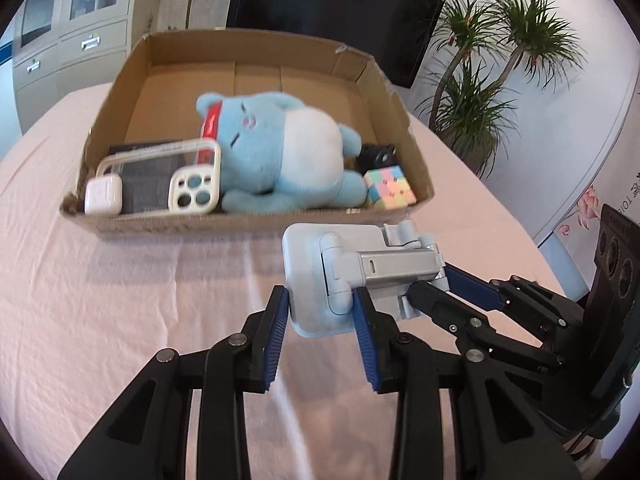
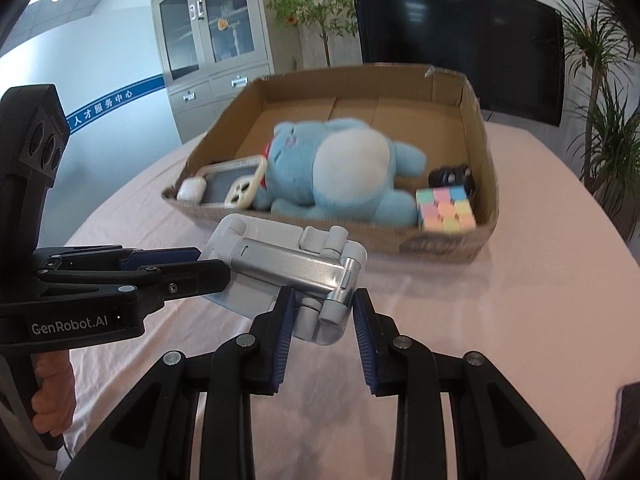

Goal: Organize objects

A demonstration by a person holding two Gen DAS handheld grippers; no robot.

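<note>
A pale blue and silver folding phone stand (image 1: pixel 316 264) (image 2: pixel 288 264) hangs above the pink tablecloth, just in front of the cardboard box (image 1: pixel 200 226) (image 2: pixel 440 246). My left gripper (image 1: pixel 320 304) is shut on the stand's flat plate end, and in the right wrist view the left gripper (image 2: pixel 216 264) comes in from the left. My right gripper (image 2: pixel 323 304) is shut on the hinged silver end, and in the left wrist view the right gripper (image 1: pixel 436 288) reaches in from the right. The box holds a blue plush toy (image 1: pixel 280 152), a cream phone case (image 1: pixel 192 196), a white earbud case (image 1: pixel 103 196) and a pastel cube (image 1: pixel 390 190).
A small black object (image 1: pixel 376 156) lies behind the cube, and a dark book lies under the phone case. The back half of the box floor is bare cardboard. A pink cloth (image 1: pixel 120 300) covers the table. Potted plants (image 1: pixel 500 80), a dark screen and a cabinet stand behind.
</note>
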